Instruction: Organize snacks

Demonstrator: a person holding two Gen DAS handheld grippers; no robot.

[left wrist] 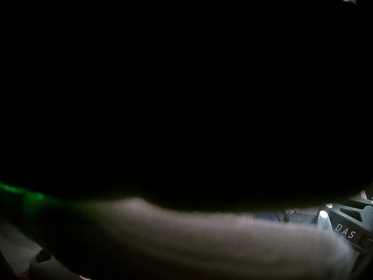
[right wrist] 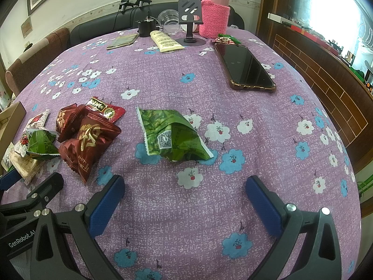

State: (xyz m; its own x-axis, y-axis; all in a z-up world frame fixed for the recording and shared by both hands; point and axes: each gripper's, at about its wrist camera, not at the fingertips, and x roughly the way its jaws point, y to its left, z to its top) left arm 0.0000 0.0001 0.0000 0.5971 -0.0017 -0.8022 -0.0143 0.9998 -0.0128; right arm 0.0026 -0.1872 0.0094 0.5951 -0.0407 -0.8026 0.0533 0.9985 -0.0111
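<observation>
In the right wrist view a green snack packet (right wrist: 173, 135) lies alone on the purple flowered tablecloth (right wrist: 163, 77), just ahead of my open, empty right gripper (right wrist: 185, 187). A heap of dark red packets (right wrist: 86, 133), a small green packet (right wrist: 40, 141) and pale packets (right wrist: 23, 161) lies at the left. Part of the left gripper (right wrist: 44, 191) shows at the lower left, its jaws hidden. The left wrist view is almost wholly black, blocked by something close; only a blurred pale band (left wrist: 209, 240) and a piece of black gripper frame (left wrist: 347, 224) show.
A phone (right wrist: 244, 66) lies face up at the right. At the back stand a pink knitted-sleeve flask (right wrist: 215, 9), a phone stand (right wrist: 190, 23), a cream tube (right wrist: 166, 42), a clear cup (right wrist: 169, 21) and two small packets (right wrist: 227, 39). A cardboard box edge (right wrist: 10, 121) is far left.
</observation>
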